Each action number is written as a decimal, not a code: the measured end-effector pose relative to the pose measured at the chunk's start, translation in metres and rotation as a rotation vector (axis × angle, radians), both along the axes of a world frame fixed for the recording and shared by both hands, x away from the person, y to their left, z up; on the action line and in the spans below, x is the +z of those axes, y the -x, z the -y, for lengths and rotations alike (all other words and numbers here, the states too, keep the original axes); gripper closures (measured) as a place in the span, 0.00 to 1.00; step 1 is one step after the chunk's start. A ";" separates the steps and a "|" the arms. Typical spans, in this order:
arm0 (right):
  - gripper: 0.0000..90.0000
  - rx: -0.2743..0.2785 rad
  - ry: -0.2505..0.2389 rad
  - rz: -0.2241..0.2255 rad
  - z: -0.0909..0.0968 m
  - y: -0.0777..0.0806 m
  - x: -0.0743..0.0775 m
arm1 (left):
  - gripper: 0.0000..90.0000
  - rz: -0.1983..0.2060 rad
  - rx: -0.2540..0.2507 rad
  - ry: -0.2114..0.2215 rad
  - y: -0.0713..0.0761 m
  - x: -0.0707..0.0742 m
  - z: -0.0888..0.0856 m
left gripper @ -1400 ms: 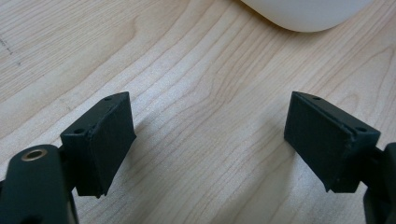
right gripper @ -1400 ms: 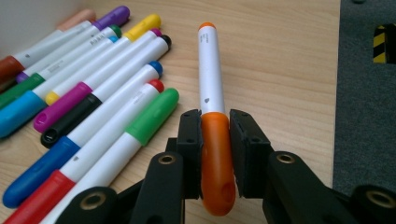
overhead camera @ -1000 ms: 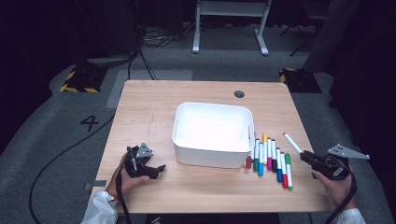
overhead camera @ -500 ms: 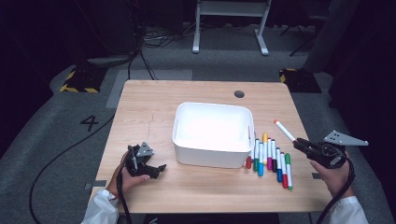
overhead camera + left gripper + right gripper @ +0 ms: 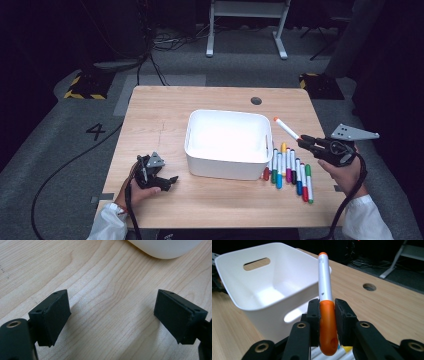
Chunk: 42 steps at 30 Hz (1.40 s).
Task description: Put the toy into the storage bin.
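A wooden table (image 5: 165, 120) carries a white bin (image 5: 227, 142) and a row of markers (image 5: 290, 170). The right gripper (image 5: 306, 141) jaws clench an orange marker (image 5: 325, 305) by its cap, raised beside the bin – light, stiff, likely slippery. The left gripper (image 5: 167, 181) rests released – empty.

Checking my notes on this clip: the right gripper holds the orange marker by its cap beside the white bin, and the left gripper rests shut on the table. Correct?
Not quite. The left gripper rests on the table with its jaws wide open and nothing between them, as the left gripper view shows. The right gripper does hold the orange marker by its cap beside the white bin.
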State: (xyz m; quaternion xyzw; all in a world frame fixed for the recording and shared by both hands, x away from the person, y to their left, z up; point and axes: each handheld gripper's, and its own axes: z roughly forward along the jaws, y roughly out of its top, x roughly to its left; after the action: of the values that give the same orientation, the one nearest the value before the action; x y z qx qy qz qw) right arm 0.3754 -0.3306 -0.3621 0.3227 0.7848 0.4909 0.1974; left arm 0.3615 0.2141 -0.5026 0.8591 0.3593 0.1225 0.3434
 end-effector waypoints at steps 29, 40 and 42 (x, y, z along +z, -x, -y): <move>0.83 0.236 0.091 -0.032 -0.109 -0.040 0.022 | 0.15 0.004 -0.003 -0.003 -0.001 0.000 0.000; 0.83 0.313 0.189 -0.071 -0.151 -0.049 0.011 | 0.15 0.003 -0.001 -0.001 0.000 0.000 0.000; 0.83 0.320 0.204 -0.083 -0.154 -0.051 0.009 | 0.15 0.003 -0.002 -0.001 0.000 0.000 0.000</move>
State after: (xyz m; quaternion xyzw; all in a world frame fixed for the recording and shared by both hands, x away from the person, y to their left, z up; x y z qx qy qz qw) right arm 0.4263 -0.1763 -0.3533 0.1920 0.8793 0.4201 0.1162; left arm 0.3620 0.2141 -0.5025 0.8594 0.3580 0.1237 0.3434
